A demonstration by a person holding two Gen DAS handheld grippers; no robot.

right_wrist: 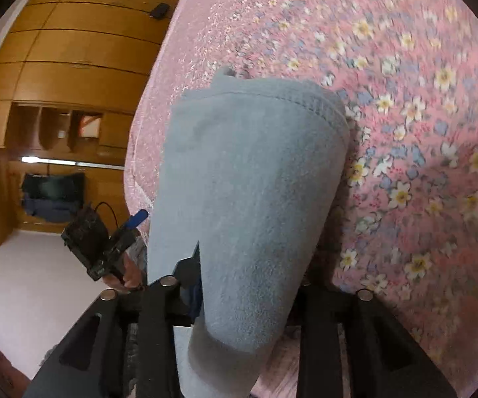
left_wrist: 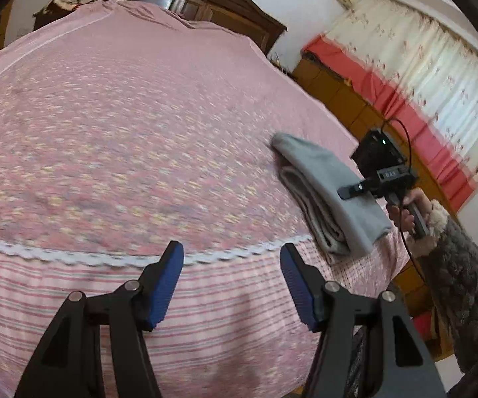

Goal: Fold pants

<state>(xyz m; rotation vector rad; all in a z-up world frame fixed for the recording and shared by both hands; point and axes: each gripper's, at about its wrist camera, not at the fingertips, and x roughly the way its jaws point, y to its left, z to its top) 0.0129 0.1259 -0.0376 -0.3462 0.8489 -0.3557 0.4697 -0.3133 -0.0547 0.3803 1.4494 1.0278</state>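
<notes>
The grey pants (right_wrist: 252, 179) are folded into a thick bundle over the right edge of the pink floral bed (right_wrist: 421, 99). My right gripper (right_wrist: 249, 265) is shut on the bundle's near end; the cloth hides its fingertips, and only the left finger's edge shows against the fabric. In the left wrist view the pants (left_wrist: 325, 192) lie near the bed's right corner. The right gripper (left_wrist: 348, 195) sits over them, held by a hand in a fuzzy grey sleeve. My left gripper (left_wrist: 232, 252) hangs open over the bed's striped front edge, with nothing between its blue pads.
A dark wooden headboard (left_wrist: 205, 3) closes the far end of the bed, with a heap of cloth (left_wrist: 69, 0) at its left. Wooden cabinets (right_wrist: 73, 49) and pale floor (right_wrist: 23, 282) lie beyond the bed's side. A floral curtain with a red band (left_wrist: 421, 66) hangs at the right.
</notes>
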